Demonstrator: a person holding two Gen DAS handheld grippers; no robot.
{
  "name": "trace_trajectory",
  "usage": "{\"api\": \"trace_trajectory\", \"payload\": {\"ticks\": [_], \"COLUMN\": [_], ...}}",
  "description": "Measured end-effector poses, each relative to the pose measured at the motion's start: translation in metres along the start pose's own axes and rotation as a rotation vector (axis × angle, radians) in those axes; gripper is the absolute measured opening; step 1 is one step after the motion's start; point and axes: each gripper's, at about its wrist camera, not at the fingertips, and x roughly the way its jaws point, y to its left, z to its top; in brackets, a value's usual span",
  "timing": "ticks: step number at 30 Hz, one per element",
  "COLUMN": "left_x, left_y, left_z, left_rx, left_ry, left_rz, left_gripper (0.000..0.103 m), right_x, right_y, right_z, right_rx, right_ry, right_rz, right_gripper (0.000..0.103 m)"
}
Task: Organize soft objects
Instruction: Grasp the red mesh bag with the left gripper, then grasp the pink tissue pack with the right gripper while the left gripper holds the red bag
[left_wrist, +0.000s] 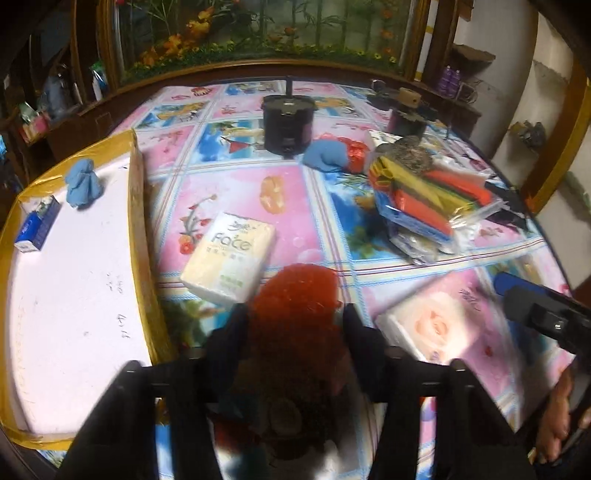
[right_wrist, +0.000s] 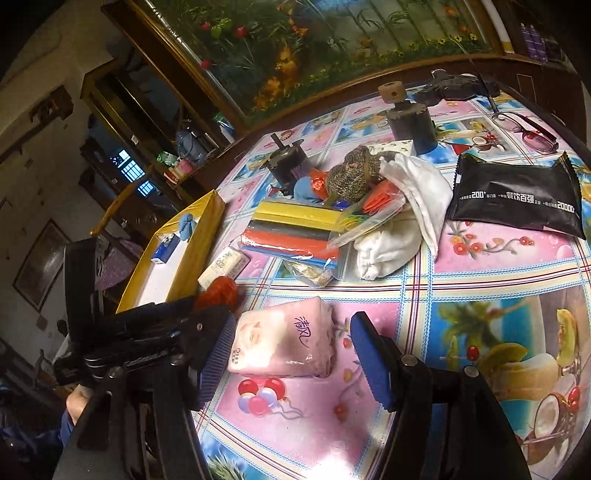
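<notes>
Red mesh ball (left_wrist: 295, 295) sits clenched in the left gripper's (left_wrist: 293, 314) jaws; the right gripper's (right_wrist: 291, 354) released jaws straddle a pink tissue pack (right_wrist: 284, 339).

Two dark canisters (left_wrist: 289, 123) and glasses (right_wrist: 524, 131) on tablecloth (right_wrist: 480, 280).

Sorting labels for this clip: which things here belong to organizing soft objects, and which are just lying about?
Job:
red fluffy mesh ball in left tongs
pink rose-print tissue pack
cream tissue pack
blue cloth bundle
yellow-rimmed white tray

Lying about:
black cylindrical pot
pink-lensed glasses
black foil packet
</notes>
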Motion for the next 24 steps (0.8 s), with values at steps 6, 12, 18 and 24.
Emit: {"api": "trace_trajectory", "payload": {"ticks": [6,12,18,24], "left_x": [-0.013,-0.034,-0.040,-0.041], "left_y": [0.002,0.001,0.004,0.015], "left_z": [-0.010,-0.018,-0.021,-0.023], "left_rx": [0.011,0.019,0.015,-0.015], "left_ry": [-0.048,-0.098,-0.111,-0.109], "left_rz": [0.005,-0.037,-0.047,-0.070], "left_gripper": [0.037,0.037,0.037,0.037], "right_x": [0.009,0.037,0.050,0.025], "right_y": [0.001,0.011,0.016,0.044], "right_z": [0.004,0.016,0.008,-0.013], "right_rx": [0.000,-0.053,-0.069,-0.265], "right_ry": [0.027,0.065,0.173,0.267], "right_rz": [-0.016,-0.056,-0.024,0.020], "right_gripper": [0.072,0.072,0.072,0.073]}}
